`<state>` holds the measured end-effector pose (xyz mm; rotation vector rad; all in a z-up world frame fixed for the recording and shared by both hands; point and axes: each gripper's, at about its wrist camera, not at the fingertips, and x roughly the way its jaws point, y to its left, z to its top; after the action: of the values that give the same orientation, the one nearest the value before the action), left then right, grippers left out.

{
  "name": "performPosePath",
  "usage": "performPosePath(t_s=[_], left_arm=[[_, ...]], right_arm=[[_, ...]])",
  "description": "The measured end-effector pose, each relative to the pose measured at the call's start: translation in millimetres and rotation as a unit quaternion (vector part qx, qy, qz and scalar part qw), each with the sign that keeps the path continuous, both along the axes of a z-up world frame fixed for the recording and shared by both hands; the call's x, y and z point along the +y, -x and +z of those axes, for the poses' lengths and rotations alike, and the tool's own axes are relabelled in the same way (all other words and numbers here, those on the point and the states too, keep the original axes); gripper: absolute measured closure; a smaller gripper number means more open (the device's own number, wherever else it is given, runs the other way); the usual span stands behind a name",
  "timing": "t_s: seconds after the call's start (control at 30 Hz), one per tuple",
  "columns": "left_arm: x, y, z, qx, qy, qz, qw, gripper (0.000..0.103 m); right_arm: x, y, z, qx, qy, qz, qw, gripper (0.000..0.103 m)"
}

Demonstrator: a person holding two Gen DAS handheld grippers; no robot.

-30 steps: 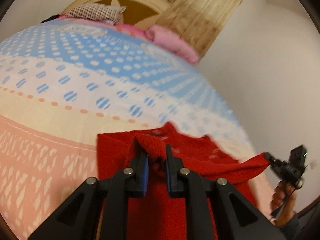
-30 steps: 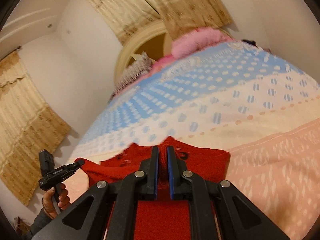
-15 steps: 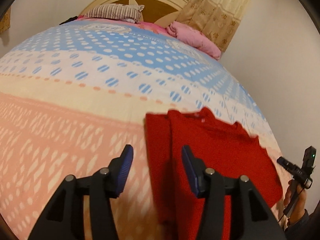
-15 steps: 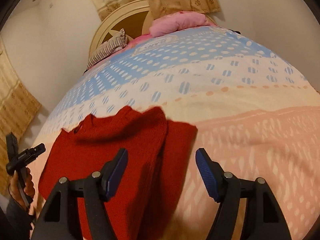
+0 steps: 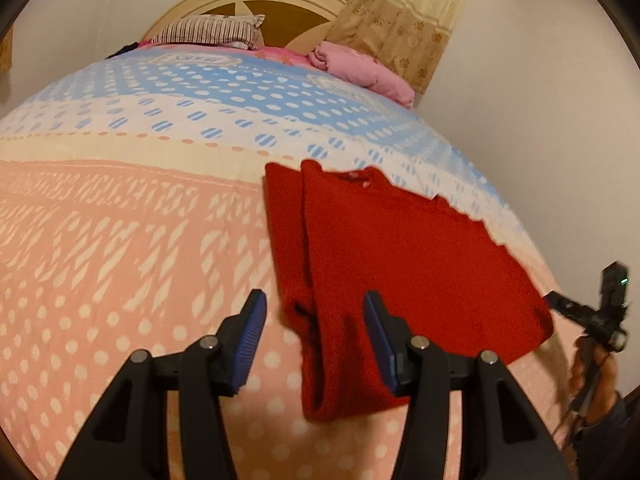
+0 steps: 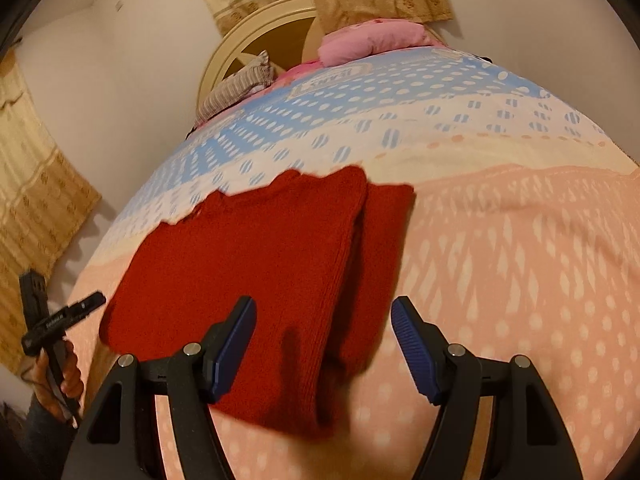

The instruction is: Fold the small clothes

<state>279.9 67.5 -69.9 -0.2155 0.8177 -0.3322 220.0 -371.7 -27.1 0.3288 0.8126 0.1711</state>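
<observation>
Patterned bedspread [image 5: 120,240], red sweater [image 5: 400,260] beneath parted left hand-held gripper [image 5: 314,338].

We are in a home bedroom: a wide bed [image 5: 120,240] under a pink, cream and blue dotted cover fills our view, with a rounded headboard [image 5: 248,0], a striped pillow [image 5: 208,32], a pink pillow [image 5: 360,68], and beige patterned curtains [image 5: 400,20] against plain walls.

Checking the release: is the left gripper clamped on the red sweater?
No; the left gripper is open, its pads clear of the red sweater.
</observation>
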Motion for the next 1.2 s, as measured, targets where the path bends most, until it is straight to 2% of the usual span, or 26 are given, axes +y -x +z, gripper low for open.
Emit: performPosePath(t_s=[0.1,0.37,0.5,0.63,0.8,0.9,1.07,1.1,1.2], left_arm=[[-5.5,3.8,-6.9,0.001,-0.027,0.002,0.9996,0.050],[-3.8,8.4,-28.7,0.032,-0.040,0.011,0.9986,0.050],[0.2,11.1,-31.0,0.030,-0.034,0.019,0.9988,0.042],[1.7,10.2,-33.2,0.031,-0.025,0.018,0.9991,0.040],[-4.7,10.5,-33.0,0.024,-0.047,0.013,0.9985,0.033],[-9.1,10.6,-33.3,0.022,-0.063,0.011,0.9977,0.032],[-9.8,11.7,-33.9,0.023,-0.068,0.010,0.9974,0.028],[-11.1,12.3,-34.0,0.022,-0.072,0.010,0.9971,0.028],[-14.7,12.3,-34.7,0.022,-0.084,0.008,0.9962,0.022]], right_arm=[[1.7,15.0,-0.6,-0.002,-0.005,0.000,1.000,0.033],[4.3,21.7,-17.4,0.022,0.017,-0.001,1.000,0.033],[5.1,19.9,-20.2,0.024,0.018,-0.004,1.000,0.033],[17.7,22.0,-0.6,-0.006,0.046,-0.002,0.999,0.033],[51.7,19.0,25.9,-0.050,0.069,0.038,0.996,0.033],[61.3,3.2,24.2,-0.045,0.063,0.053,0.996,0.033],[47.9,-21.5,-14.8,0.017,0.036,0.038,0.998,0.033],[44.9,-20.2,-19.1,0.014,0.034,0.040,0.998,0.034],[46.9,-14.2,-19.8,0.016,0.059,0.046,0.997,0.034]])
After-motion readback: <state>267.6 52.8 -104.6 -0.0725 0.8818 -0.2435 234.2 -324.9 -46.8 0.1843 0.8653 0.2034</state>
